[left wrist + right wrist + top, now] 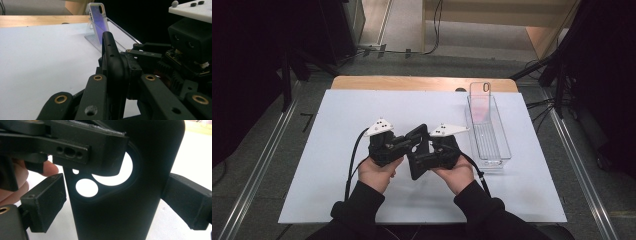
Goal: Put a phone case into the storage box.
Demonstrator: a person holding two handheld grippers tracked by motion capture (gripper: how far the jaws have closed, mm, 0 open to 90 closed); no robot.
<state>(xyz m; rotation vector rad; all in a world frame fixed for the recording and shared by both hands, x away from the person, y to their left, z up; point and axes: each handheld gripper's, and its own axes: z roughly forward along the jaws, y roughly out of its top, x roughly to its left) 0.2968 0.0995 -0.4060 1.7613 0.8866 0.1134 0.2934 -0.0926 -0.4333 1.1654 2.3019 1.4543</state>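
My left gripper [408, 141] is clamped on the black phone case [418, 151]; in the left gripper view its jaws press flat on the case's thin edge [111, 62], which rises between them like a rounded blade, matte and slightly grainy. My right gripper [424, 156] has its jaws spread wide, one on each side of the case. In the right gripper view the blocky, rough-faced pads [43, 205] flank the case's long sides, the left one with a sliver of white between it and the case; I cannot tell whether the right one touches. No earlier picture, so I say only that those jaws stand wide around the case.

The case [120, 202] is a smooth, dull black shell with rounded corners and a camera cut-out shaped like a large round hole merging with a smaller one, through which the white surface shows. It is held off the table, tilted, between my two hands.

Beside the case, on my right hand's side, lies a long clear plastic tray [499, 145] with thin straight walls and a ribbed floor. At the end of the tray farthest from the case, a second phone case [482, 102], transparent with a pinkish sheen, leans upright. Under the case is a matte white board [337, 145] on a wooden tabletop [412, 82].
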